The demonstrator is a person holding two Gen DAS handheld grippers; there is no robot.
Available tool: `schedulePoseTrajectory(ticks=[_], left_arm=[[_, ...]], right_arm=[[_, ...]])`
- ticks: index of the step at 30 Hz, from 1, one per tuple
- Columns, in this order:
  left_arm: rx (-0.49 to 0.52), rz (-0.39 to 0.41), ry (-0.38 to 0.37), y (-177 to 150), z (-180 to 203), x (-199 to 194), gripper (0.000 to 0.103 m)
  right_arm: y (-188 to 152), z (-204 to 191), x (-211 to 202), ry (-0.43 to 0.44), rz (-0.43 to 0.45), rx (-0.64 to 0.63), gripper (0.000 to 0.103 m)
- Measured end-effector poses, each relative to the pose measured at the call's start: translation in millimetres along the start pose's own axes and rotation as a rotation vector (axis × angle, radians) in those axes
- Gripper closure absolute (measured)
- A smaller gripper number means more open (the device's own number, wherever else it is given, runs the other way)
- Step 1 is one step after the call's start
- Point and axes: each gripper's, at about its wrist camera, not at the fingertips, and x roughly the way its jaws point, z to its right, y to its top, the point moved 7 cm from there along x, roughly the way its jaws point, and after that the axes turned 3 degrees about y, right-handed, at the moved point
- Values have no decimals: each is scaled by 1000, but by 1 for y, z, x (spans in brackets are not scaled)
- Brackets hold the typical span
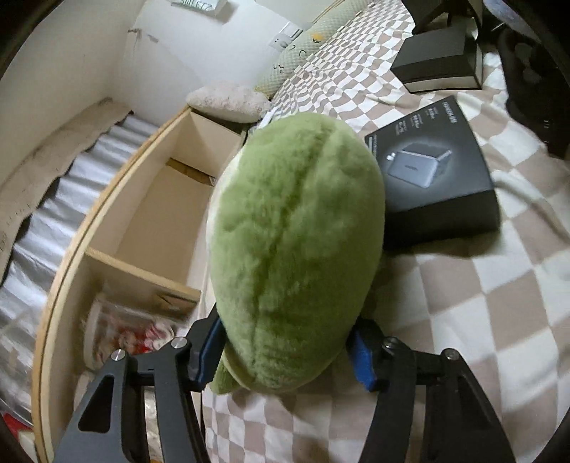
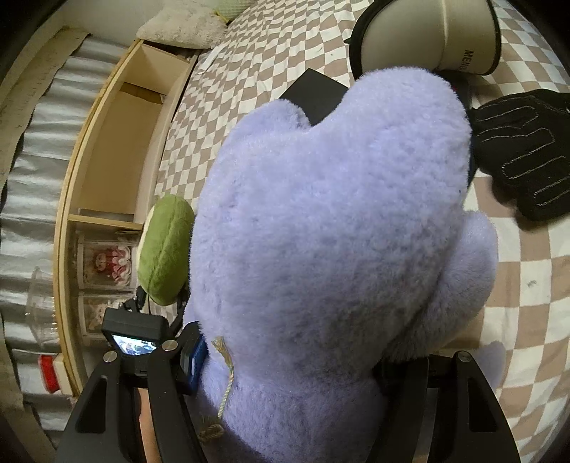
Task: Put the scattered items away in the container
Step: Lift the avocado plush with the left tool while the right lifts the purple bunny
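A green plush toy point(image 1: 295, 249) fills the middle of the left wrist view, clamped between the blue pads of my left gripper point(image 1: 285, 356), which is shut on it above the checkered bed. It hangs just right of the long wooden container point(image 1: 142, 228) at the bedside. In the right wrist view a large lilac plush toy point(image 2: 331, 249) is held by my right gripper point(image 2: 295, 370), shut on its lower part. The green plush toy point(image 2: 162, 249) and the left gripper point(image 2: 160, 302) also show there, beside the wooden container point(image 2: 107, 156).
A black product box point(image 1: 438, 178) lies on the checkered bedspread point(image 1: 481, 320), with another dark box point(image 1: 438, 60) farther back. A black glove point(image 2: 523, 149) and a cream bucket-like tub point(image 2: 459, 32) lie at the right. The container's near compartments hold clear cases with dolls point(image 2: 107, 263).
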Motion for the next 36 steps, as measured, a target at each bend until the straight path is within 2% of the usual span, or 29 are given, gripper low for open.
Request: schedulePoseTrajectory(ticks=[7, 14, 20, 21, 25, 29, 36], left_arm=[[-1, -6, -92, -19, 1, -34, 45], [40, 39, -145, -23, 12, -76, 45], [165, 105, -241, -23, 41, -133, 44], [194, 116, -255, -22, 47, -141, 42], [301, 162, -218, -15, 62, -153, 28], [370, 184, -201, -7, 81, -156, 25], [426, 203, -194, 4, 97, -153, 20]], right_arm=[[-10, -1, -21, 14, 12, -16, 32], [-24, 2, -38, 28, 8, -33, 33], [-33, 5, -52, 45, 5, -44, 32], [-33, 5, -54, 45, 5, -45, 32], [-33, 8, -57, 38, -1, -43, 32], [-34, 12, -58, 39, -9, -35, 32], [-33, 16, -61, 34, -13, -37, 32]])
